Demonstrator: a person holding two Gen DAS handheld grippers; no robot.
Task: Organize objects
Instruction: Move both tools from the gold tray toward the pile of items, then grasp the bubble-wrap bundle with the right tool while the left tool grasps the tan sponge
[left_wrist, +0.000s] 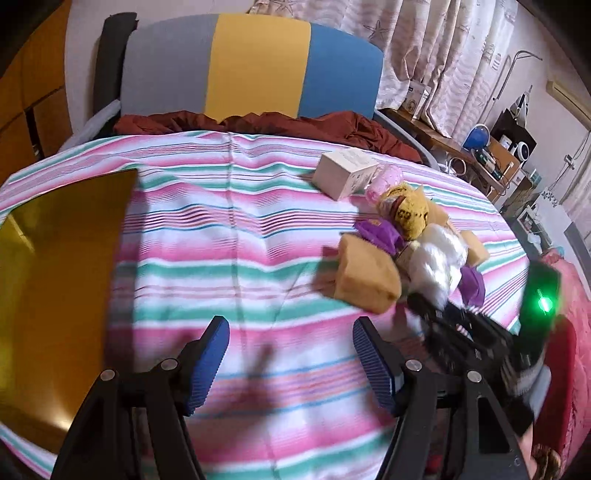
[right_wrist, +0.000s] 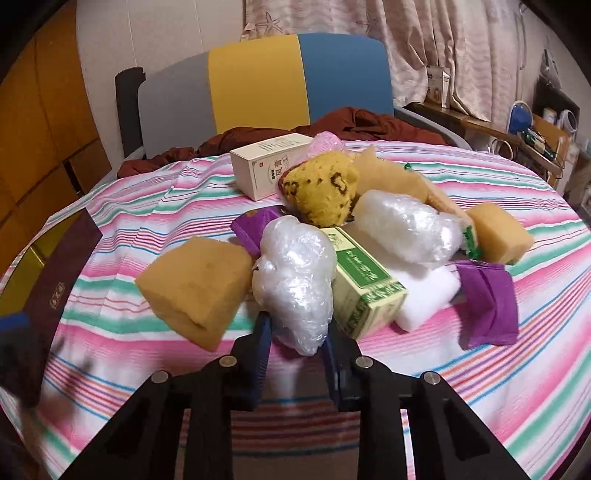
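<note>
Two blue-padded fingers of the left claw (left_wrist: 290, 363) stand wide and empty over the striped bed cover (left_wrist: 229, 236); the pile lies ahead toward the bed's right edge. In the right view, the right claw (right_wrist: 295, 354) pinches the crinkled clear plastic bundle (right_wrist: 293, 278), long axis upright, beside the tan sponge block (right_wrist: 197, 286).

The left gripper (left_wrist: 290, 360) is seen at the near edge with its blue-padded fingers (left_wrist: 210, 363) spread apart, nothing between them, above a striped cloth (left_wrist: 221, 258). A gold box (left_wrist: 59, 288) lies at the left. To the right, a pile is gathered: a yellow sponge (left_wrist: 364, 282) nearest, a purple wrapper (left_wrist: 376, 230), a yellow plush toy (left_wrist: 408, 214), a white plastic-wrapped bundle (left_wrist: 439, 258), and a white carton (left_wrist: 345, 173) farther off. The right gripper (left_wrist: 458, 332), blurred, is seen at the bundle's near side.
</note>
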